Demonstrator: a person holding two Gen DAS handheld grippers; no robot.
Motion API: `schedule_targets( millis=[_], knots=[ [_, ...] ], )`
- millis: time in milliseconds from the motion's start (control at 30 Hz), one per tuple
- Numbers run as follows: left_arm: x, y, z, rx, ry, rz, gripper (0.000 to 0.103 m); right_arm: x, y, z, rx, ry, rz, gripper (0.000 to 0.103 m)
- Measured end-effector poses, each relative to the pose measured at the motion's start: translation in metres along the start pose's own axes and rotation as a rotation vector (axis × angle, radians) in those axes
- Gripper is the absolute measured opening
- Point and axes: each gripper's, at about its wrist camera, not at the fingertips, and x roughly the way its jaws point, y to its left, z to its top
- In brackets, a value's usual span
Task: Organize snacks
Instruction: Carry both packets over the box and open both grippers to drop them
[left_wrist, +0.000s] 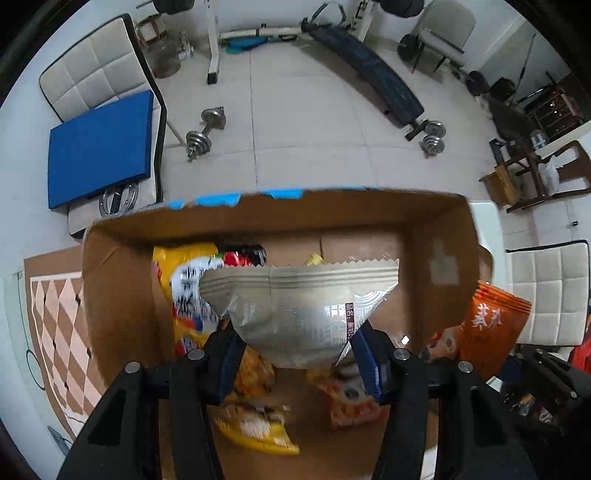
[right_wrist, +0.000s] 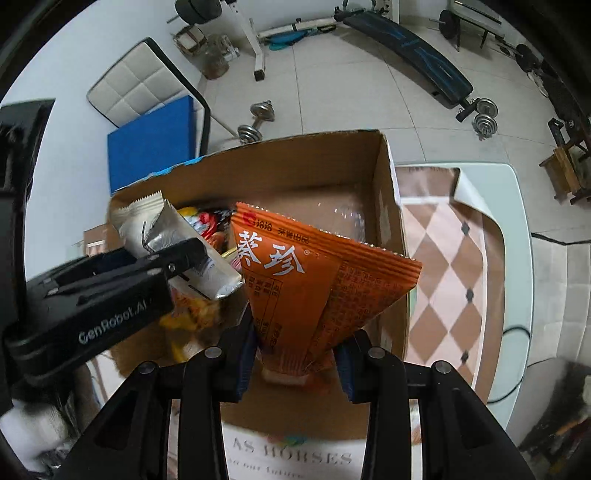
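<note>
Hanging over the cardboard box (left_wrist: 122, 295), a silver-grey snack packet (left_wrist: 303, 314) is pinched at its lower end by the left gripper (left_wrist: 295, 363). An orange snack packet (right_wrist: 314, 288) is clamped likewise by the right gripper (right_wrist: 295, 363), at three o'clock of the silver one. Both sets of jaws are nearly closed on thin foil. A slip or a collision between the packets could be caused by crowding. Farther in, at eleven o'clock, a yellow packet (left_wrist: 184, 280) is seen.
</note>
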Motion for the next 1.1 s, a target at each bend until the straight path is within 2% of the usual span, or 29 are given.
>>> schedule_targets(
  millis=[167,267,333,367,433,500,600,700,933,1100],
  knots=[
    [0.02,0.005,0.018,0.003,0.06,-0.011,0.052,0.027,0.0,0.021,-0.024,0.04,-0.025,0.04],
    [0.029,0.008,0.023,-0.011,0.089,-0.021,0.054,0.041,0.0,0.03,-0.02,0.073,-0.003,0.041],
    [0.031,0.01,0.024,-0.026,0.089,-0.035,0.054,0.049,-0.002,0.035,-0.009,0.093,-0.002,0.054],
    [0.031,0.011,0.024,-0.028,0.089,-0.033,0.054,0.052,-0.002,0.037,-0.011,0.098,-0.009,0.073],
    [0.03,0.011,0.024,-0.023,0.093,-0.007,0.077,0.055,-0.002,0.04,-0.011,0.096,-0.014,0.083],
    [0.028,0.011,0.024,-0.029,0.082,-0.014,0.086,0.057,-0.003,0.041,-0.008,0.103,-0.014,0.083],
    [0.025,0.011,0.02,-0.03,0.076,-0.013,0.086,0.058,-0.003,0.041,-0.001,0.106,-0.014,0.087],
    [0.022,0.013,0.017,-0.028,0.068,-0.005,0.094,0.058,-0.003,0.04,0.007,0.104,-0.029,0.088],
    [0.009,0.017,0.005,-0.033,0.044,-0.026,0.094,0.04,-0.002,0.024,0.008,0.072,-0.045,0.091],
    [-0.016,0.02,-0.02,-0.039,-0.042,0.011,0.094,0.021,0.002,0.005,-0.018,0.014,-0.072,0.092]
  ],
)
